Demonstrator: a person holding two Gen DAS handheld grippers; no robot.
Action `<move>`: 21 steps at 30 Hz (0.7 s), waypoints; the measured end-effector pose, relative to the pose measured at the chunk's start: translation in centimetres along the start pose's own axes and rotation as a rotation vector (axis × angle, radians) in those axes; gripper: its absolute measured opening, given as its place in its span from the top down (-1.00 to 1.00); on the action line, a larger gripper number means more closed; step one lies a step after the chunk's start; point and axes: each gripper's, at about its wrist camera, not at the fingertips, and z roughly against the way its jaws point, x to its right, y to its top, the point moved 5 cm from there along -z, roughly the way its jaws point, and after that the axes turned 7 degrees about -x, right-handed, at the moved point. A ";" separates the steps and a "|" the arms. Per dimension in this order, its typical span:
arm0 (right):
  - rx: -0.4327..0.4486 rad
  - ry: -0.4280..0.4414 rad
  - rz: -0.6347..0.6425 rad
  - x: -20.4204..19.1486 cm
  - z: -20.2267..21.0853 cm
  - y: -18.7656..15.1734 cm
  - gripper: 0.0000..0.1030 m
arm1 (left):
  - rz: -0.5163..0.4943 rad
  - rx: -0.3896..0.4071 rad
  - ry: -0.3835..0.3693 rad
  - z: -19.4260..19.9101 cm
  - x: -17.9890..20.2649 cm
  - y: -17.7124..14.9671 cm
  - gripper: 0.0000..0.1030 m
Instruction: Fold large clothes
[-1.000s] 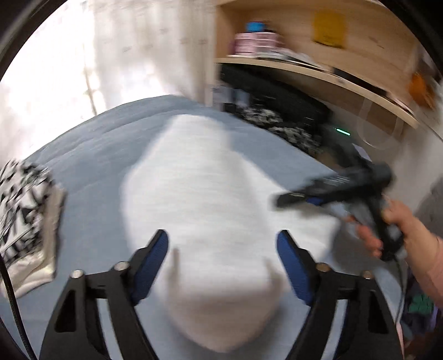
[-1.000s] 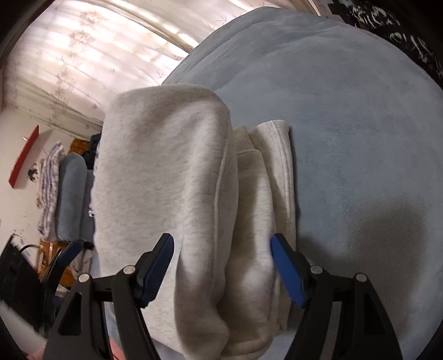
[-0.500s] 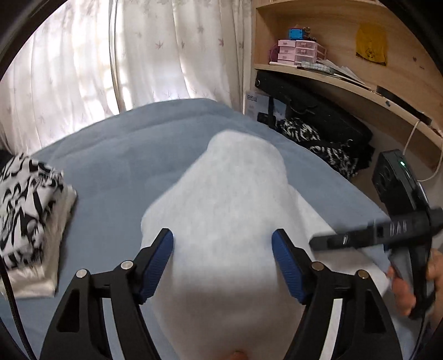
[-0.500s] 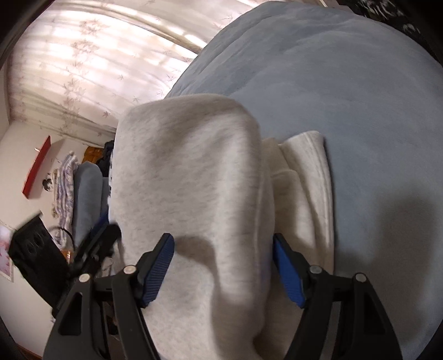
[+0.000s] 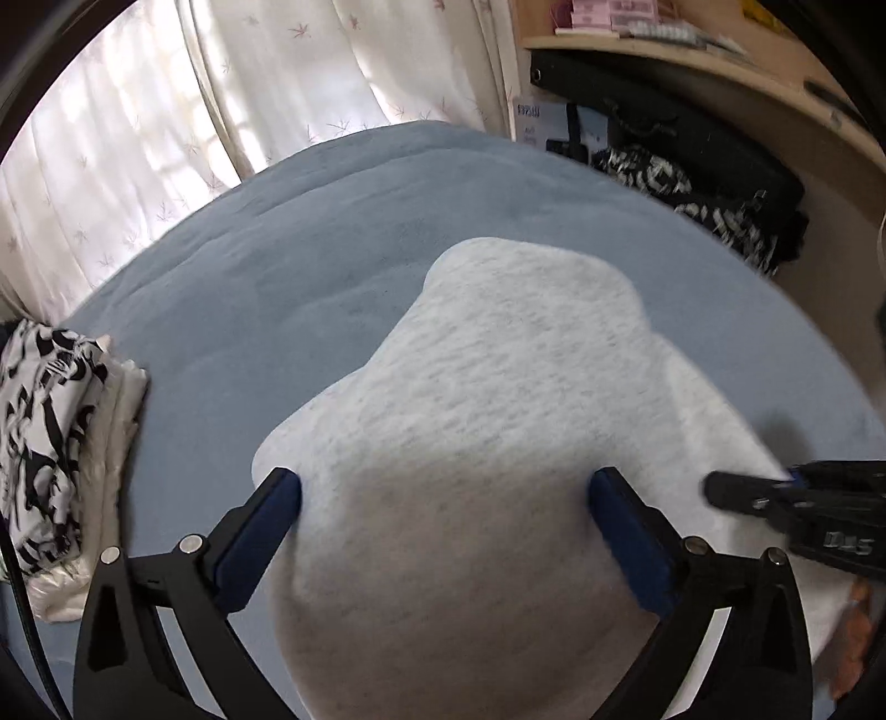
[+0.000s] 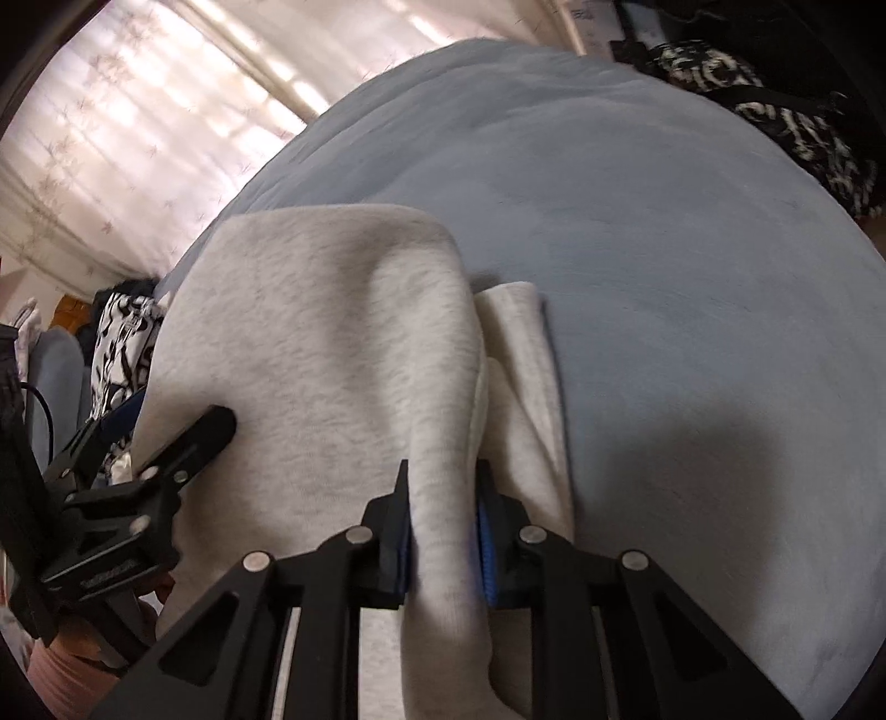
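A light grey sweatshirt lies folded on the blue bed cover. My left gripper is open, its blue pads on either side of the near bulge of the cloth. My right gripper is shut on a thick fold of the grey sweatshirt at its right edge. A lower layer of the garment sticks out to the right of the fold. The right gripper shows at the right edge of the left wrist view. The left gripper shows at the left of the right wrist view.
A folded black-and-white patterned garment lies at the left edge of the bed. Curtains hang behind the bed. A wooden shelf and a black bag with patterned cloth stand at the back right.
My right gripper has closed on the fold of the sweatshirt; it was open before. My left gripper stays open around the cloth and has lifted and shifted a little.
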 end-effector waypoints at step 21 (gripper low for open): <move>0.045 0.034 -0.015 1.8 -0.8 -1.0 0.67 | -0.020 0.075 -0.017 -1.5 0.4 -1.1 -0.99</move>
